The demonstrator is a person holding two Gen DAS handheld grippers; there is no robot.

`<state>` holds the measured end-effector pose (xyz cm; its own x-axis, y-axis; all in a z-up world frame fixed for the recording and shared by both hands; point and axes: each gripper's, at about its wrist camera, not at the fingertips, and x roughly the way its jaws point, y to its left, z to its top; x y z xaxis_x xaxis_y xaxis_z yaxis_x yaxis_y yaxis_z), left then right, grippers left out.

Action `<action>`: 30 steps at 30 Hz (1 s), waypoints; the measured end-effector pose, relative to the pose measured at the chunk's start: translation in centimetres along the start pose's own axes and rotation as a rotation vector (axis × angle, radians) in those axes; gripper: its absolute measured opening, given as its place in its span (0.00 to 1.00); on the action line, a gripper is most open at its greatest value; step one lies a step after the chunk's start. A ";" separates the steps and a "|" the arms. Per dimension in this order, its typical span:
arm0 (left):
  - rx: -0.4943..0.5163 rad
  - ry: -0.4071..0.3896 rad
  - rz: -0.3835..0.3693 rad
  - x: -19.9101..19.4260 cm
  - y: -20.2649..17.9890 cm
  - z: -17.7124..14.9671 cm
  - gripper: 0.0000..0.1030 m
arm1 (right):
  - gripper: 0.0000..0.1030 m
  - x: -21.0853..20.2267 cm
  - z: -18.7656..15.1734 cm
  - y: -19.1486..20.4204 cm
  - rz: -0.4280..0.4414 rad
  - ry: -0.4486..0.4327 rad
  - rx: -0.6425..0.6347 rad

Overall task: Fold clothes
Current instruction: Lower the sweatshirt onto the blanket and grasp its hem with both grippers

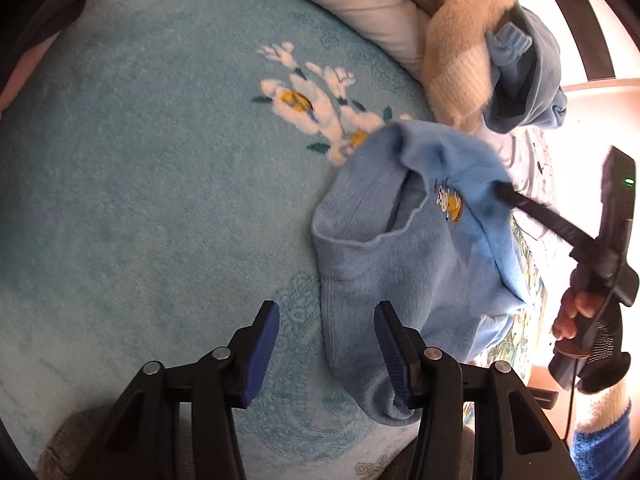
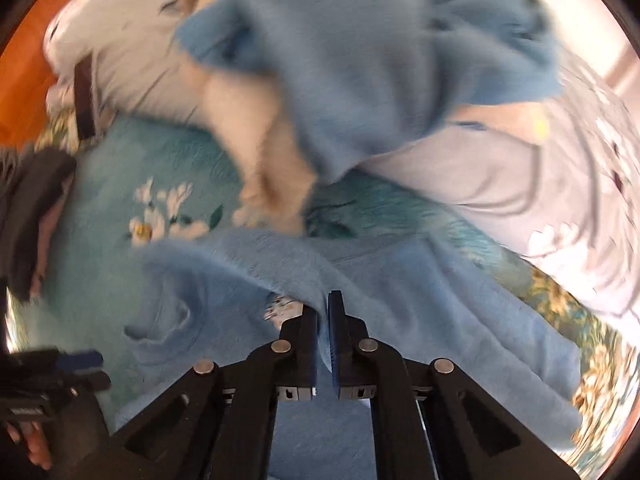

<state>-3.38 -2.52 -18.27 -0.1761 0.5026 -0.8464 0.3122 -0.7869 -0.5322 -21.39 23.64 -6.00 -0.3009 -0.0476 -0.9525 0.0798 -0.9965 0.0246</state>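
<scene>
Between the right tool's [image 2: 323,312] closed pads, blue garment [image 2: 400,288] is pinched; left tool [image 1: 326,354] gapes.

We see a soft, matt blue knit top [image 1: 416,248] with a small embroidered patch, lying on a fuzzy teal fleece blanket [image 1: 160,200]. At upper right a shaggy beige garment [image 1: 456,52] looks plush. The gripper fingers [image 1: 264,352] are matt black plastic with ribbed blue pads and shiny metal pins.
</scene>
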 end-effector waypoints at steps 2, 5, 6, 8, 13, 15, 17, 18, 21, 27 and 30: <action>0.014 0.018 0.005 0.7 -0.5 -0.3 0.52 | 0.03 -2.3 -0.5 -2.4 -0.016 -0.072 0.079; 0.052 0.038 0.007 1.8 -1.8 -0.6 0.52 | 0.03 -5.8 -2.5 -6.7 -0.049 -0.157 0.197; 0.070 0.040 0.009 2.1 -2.3 -0.6 0.52 | 0.03 -6.7 -3.4 -8.2 -0.063 -0.174 0.232; 0.118 0.045 0.004 2.5 -3.4 -0.7 0.52 | 0.03 -8.0 -4.9 -10.9 -0.080 -0.184 0.306; 0.278 0.055 -0.044 2.8 -6.6 -1.7 0.54 | 0.03 -9.7 -8.3 -16.7 -0.074 -0.184 0.449; 0.346 0.072 -0.046 3.2 -7.8 -1.7 0.55 | 0.03 -10.4 -8.9 -17.8 -0.059 -0.190 0.469; 0.399 0.106 -0.059 4.0 -8.7 -1.6 0.55 | 0.03 -10.3 -9.4 -18.8 -0.051 -0.192 0.476; 0.419 0.121 -0.071 4.3 -9.0 -1.4 0.55 | 0.03 -10.3 -9.5 -18.8 -0.052 -0.190 0.469; 0.456 0.139 -0.100 4.6 -9.9 -0.5 0.55 | 0.03 -10.1 -9.9 -18.6 -0.051 -0.183 0.460; 0.538 0.156 -0.148 3.2 -10.8 -0.4 0.53 | 0.03 -9.8 -10.7 -19.1 -0.038 -0.183 0.489; 0.538 0.147 -0.188 1.9 -10.4 -1.0 0.47 | 0.03 -10.4 -11.0 -19.1 -0.031 -0.191 0.504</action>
<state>-6.06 7.02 -14.30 -0.0398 0.6652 -0.7456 -0.2360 -0.7313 -0.6399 -9.34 43.94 0.11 -0.4670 0.0178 -0.8841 -0.3840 -0.9047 0.1846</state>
